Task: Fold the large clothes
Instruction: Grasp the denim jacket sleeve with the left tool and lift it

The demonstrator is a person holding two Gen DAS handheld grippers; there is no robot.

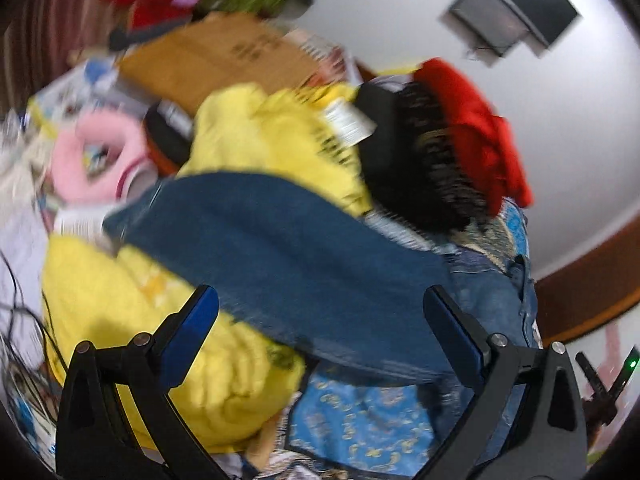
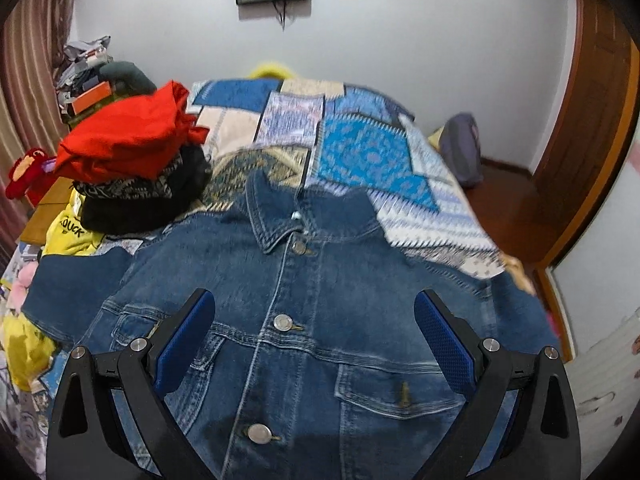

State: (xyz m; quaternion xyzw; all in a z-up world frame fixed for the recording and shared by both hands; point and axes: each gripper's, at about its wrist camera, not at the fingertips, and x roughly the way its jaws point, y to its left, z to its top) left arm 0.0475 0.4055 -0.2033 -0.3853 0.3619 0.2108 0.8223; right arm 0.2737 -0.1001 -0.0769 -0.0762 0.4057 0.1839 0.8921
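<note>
A blue denim jacket (image 2: 304, 320) lies front-up and buttoned on the patchwork bedspread (image 2: 360, 140), collar toward the far wall. My right gripper (image 2: 316, 308) hovers open over its chest, nothing between the fingers. In the left wrist view, which is blurred, one denim sleeve (image 1: 288, 260) stretches across a yellow garment (image 1: 132, 320). My left gripper (image 1: 320, 304) is open just above that sleeve, its fingers apart on either side of the cloth without holding it.
A pile of folded clothes, red (image 2: 128, 136) on top of black (image 2: 144, 196), sits left of the jacket's shoulder. Yellow clothing (image 1: 272, 136), a pink plush (image 1: 96, 160) and a cardboard box (image 1: 216, 56) crowd the left side. A wooden door (image 2: 592, 128) stands at right.
</note>
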